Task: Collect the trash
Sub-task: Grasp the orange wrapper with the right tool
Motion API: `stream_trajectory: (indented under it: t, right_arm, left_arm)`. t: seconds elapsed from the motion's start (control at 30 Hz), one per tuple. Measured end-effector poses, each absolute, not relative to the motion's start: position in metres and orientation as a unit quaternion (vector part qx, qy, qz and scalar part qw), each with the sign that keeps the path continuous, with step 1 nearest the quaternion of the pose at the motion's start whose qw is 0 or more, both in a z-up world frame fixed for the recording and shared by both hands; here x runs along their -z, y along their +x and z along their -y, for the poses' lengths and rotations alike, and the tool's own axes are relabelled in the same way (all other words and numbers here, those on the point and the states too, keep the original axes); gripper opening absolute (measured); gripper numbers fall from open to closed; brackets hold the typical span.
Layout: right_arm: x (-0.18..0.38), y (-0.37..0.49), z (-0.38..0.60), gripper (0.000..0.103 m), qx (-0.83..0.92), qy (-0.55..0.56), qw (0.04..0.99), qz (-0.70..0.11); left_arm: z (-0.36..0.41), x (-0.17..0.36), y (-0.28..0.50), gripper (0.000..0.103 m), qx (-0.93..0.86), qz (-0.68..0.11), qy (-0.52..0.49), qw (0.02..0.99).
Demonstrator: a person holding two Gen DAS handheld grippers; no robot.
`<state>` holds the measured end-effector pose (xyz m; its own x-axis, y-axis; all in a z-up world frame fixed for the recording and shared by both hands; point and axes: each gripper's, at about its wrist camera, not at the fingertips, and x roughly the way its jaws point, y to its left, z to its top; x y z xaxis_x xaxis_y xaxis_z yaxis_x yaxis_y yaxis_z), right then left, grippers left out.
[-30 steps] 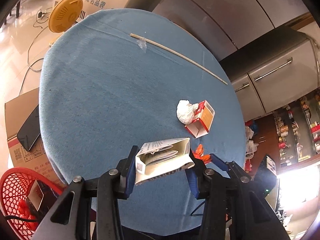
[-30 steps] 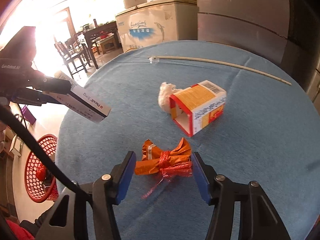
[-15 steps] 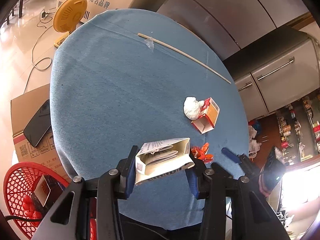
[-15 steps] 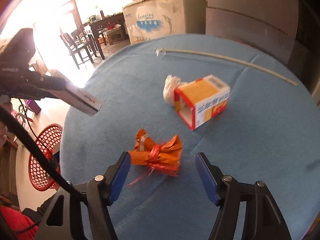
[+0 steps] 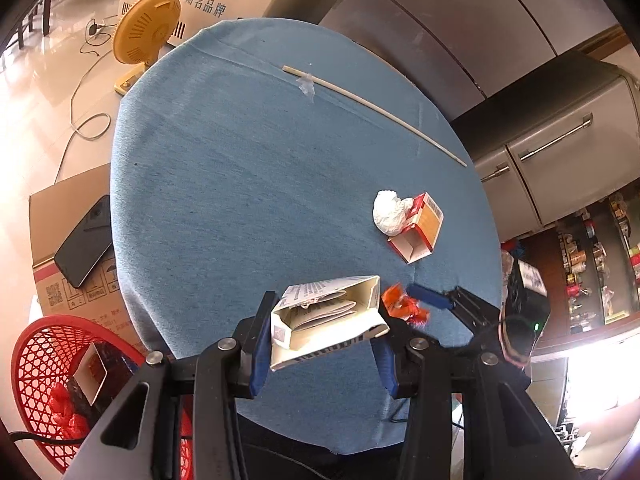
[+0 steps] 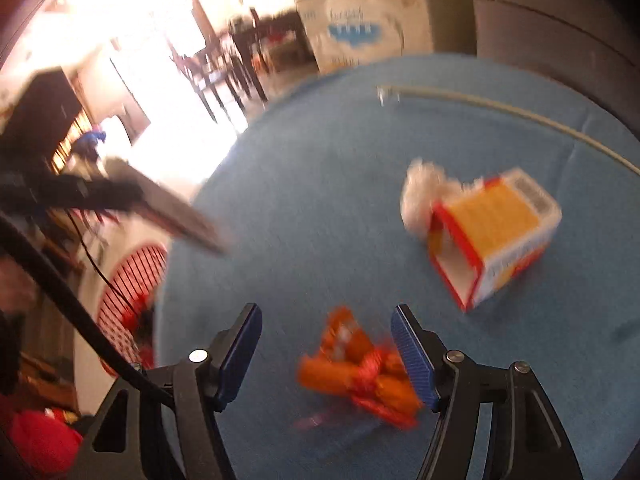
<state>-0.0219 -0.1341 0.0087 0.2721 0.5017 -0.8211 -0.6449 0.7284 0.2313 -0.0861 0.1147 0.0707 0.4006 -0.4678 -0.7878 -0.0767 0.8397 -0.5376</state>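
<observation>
Left tongs [image 5: 322, 350]: clamped on white carton [image 5: 328, 320], above bench [image 5: 240, 184] edge.
Right tongs [image 6: 326, 356]: unclenched, jaws just widened; orange wrapper [image 6: 360, 372] lies between them on the bench, against right pad.
Advice: centre over the wrapper, then close.

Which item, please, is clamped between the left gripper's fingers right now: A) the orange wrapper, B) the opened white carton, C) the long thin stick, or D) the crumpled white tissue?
B: the left gripper pinches the opened white carton above the table.
</observation>
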Motion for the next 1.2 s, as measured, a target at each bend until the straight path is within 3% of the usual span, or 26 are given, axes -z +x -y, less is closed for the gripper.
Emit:
stream_trajectory:
  t: [0.33, 0.6, 0.63, 0.77, 1.2]
  right_arm:
    - [0.005, -0.055, 0.144, 0.070, -0.328, -0.144, 0.785, -0.505]
    - [0.006, -0.028, 0.161, 0.070, -0.285, 0.007, 0.802, -0.524]
    - [0.007, -0.027, 0.161, 0.069, -0.271, 0.003, 0.806, -0.526]
    - [0.010, -0.027, 0.153, 0.039, -0.252, -0.026, 0.813, -0.524]
    - [0.003, -0.043, 0.106, 0.036, -0.301, -0.033, 0.817, -0.491]
  left_arm:
    - [-0.110, -0.078, -0.085, 0.045, 0.131, -0.526, -0.253, 0.801]
    - [-0.110, -0.086, -0.088, 0.045, 0.129, -0.519, -0.243, 0.809]
    - [-0.110, -0.086, -0.088, 0.045, 0.130, -0.518, -0.244, 0.810]
    - [-0.111, -0.087, -0.090, 0.045, 0.130, -0.514, -0.245, 0.812]
    - [-0.146, -0.102, -0.118, 0.045, 0.087, -0.493, -0.250, 0.829]
